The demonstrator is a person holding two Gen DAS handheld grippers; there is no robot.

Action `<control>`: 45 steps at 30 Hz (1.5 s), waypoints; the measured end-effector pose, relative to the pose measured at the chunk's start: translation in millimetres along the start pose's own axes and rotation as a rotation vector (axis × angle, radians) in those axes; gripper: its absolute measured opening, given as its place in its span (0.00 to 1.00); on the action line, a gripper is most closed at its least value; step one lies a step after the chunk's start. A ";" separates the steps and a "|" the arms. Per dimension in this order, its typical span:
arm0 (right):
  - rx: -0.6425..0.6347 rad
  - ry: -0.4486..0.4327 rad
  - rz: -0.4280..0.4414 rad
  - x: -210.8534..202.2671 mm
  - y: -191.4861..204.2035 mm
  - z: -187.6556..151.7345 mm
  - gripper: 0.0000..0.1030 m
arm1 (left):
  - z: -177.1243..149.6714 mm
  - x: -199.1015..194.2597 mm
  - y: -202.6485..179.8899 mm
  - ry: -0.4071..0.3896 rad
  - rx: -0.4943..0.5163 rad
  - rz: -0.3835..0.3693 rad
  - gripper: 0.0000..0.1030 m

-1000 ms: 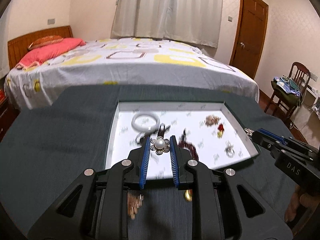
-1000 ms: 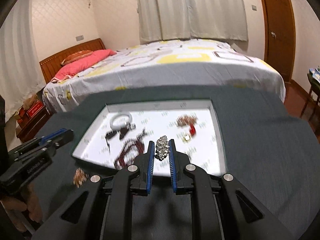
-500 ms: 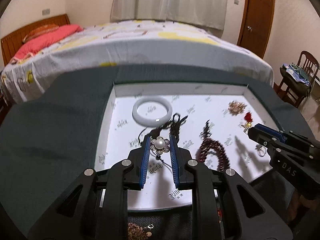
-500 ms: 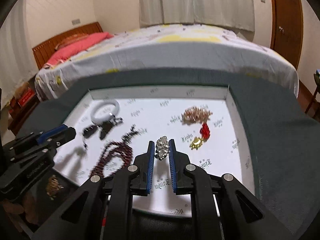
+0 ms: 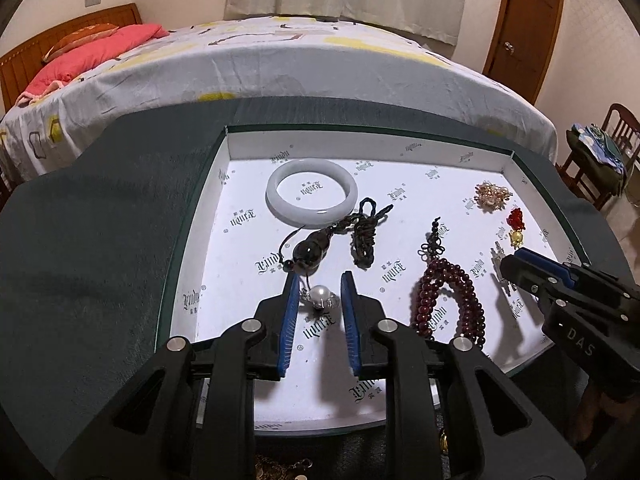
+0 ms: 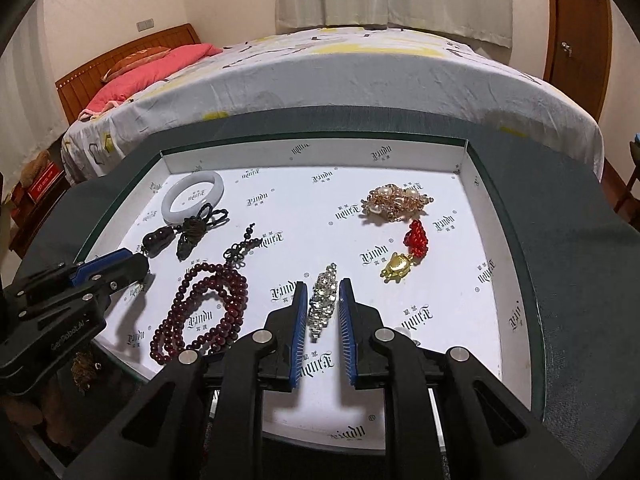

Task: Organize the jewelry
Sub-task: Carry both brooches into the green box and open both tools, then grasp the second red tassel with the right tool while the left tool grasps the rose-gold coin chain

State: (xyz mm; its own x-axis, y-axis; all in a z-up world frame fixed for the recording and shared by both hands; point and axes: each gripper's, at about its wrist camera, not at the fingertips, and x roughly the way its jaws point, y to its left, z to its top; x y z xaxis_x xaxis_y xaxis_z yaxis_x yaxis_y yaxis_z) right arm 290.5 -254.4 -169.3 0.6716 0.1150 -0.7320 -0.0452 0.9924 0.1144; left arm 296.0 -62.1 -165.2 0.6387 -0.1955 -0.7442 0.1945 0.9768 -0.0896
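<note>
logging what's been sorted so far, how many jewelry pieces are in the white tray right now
7: white bangle far left, dark pendant beside it, red beads, pearl brooch between the left gripper's opening jaws, rhinestone clip, gold brooch, red-gold charm.

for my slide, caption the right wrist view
Right tool opening around a crystal brooch over the white tray.

Black blackletter logo, reading roughly "Yindu", with small characters beneath too fine to read, repeats at varied angles across the white printed lining of the shallow tray (image 5: 248, 344).

White "DAS" on the black body of the right gripper (image 5: 516, 258), seen from the left wrist.

"GenRobot.AI" in grey on the black body of the left gripper (image 6: 132, 264), seen from the right wrist.
</note>
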 end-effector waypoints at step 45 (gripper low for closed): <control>-0.106 0.073 0.126 -46.7 60.8 -72.5 0.31 | -80.1 -99.9 40.9 -0.002 -0.085 0.067 0.60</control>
State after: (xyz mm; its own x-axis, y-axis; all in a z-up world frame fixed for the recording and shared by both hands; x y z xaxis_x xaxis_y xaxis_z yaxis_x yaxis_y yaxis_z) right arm 202.8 -196.3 -176.8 0.6007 0.2381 -0.7632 -0.2064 0.9685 0.1397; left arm 180.5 4.4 -147.5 0.6498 -0.1293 -0.7491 0.0870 0.9916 -0.0957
